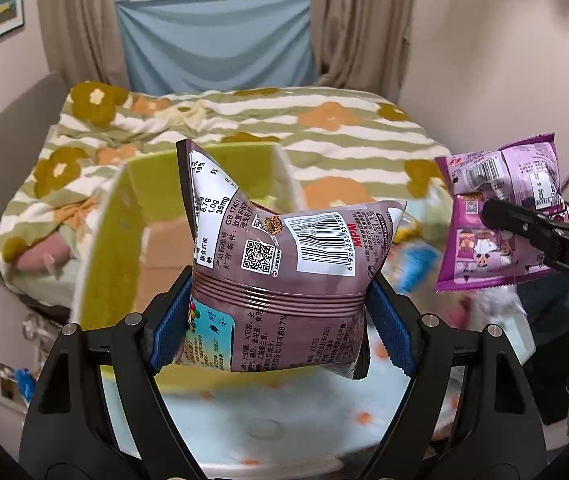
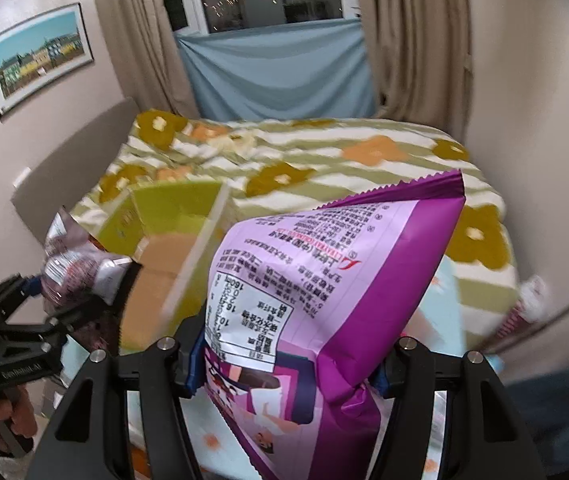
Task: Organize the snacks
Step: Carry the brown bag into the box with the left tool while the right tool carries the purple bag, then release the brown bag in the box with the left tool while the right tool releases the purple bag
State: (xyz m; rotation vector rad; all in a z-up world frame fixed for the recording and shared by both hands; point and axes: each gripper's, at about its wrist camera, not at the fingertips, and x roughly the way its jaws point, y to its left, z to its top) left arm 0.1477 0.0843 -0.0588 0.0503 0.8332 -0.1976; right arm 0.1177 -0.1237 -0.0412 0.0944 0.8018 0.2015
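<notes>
My left gripper (image 1: 280, 320) is shut on a brown snack bag (image 1: 280, 248) and holds it up in front of an open green-lined cardboard box (image 1: 124, 208). My right gripper (image 2: 284, 368) is shut on a purple snack bag (image 2: 324, 280), held in the air to the right of the box (image 2: 172, 208). In the left wrist view the purple bag (image 1: 500, 216) hangs at the right, with a right gripper finger (image 1: 524, 228) across it. In the right wrist view the brown bag (image 2: 76, 264) and left gripper (image 2: 84, 296) show at the left.
The box stands at the edge of a bed with a striped flower blanket (image 1: 324, 128). A light blue flowered cloth (image 1: 284, 420) lies below the grippers. Several blurred snack packets (image 1: 420, 260) lie to the right of the box. Curtains and a window are behind.
</notes>
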